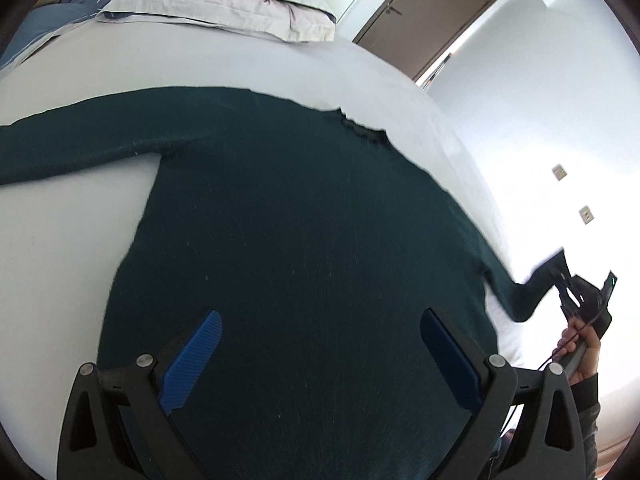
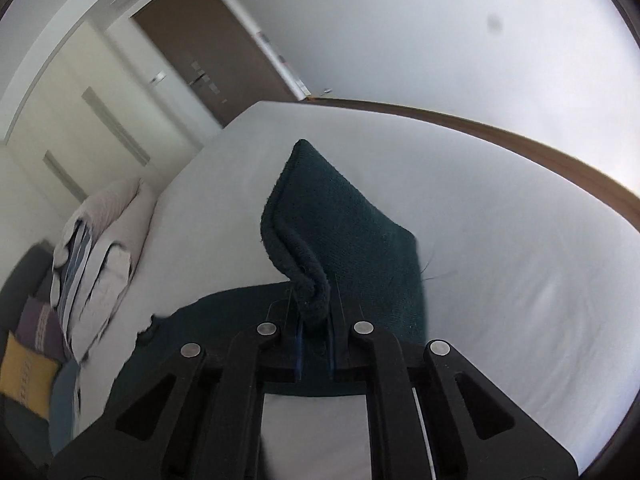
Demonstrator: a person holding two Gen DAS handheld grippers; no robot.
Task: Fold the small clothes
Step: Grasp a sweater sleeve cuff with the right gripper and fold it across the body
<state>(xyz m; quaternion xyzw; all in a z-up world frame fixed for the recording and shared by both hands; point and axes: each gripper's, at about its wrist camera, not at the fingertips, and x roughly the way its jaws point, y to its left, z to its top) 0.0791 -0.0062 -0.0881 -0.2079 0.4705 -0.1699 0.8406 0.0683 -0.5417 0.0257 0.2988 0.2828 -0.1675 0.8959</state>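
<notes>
The dark green knit sweater [image 1: 304,216] is judged soft and limp; its cuff [image 2: 316,300] is pinched by the right gripper [image 2: 314,344], while the left gripper [image 1: 320,356] is held agape above the body.

Support surface: wide bed with a smooth white fitted sheet [image 1: 280,68], filling most of both wrist views.

On the sheet: dark teal knitted long-sleeved sweater [image 1: 304,232], body spread flat, one sleeve stretched out flat toward the left edge of the left wrist view. The opposite sleeve end [image 2: 340,216] is raised off the sheet.

At the head end: stack of folded pale grey-beige bedding with a blue-striped layer [image 1: 224,0], resting on the sheet, well apart from the sweater.

Sheet bare and unwrinkled between sweater and bedding.
</notes>
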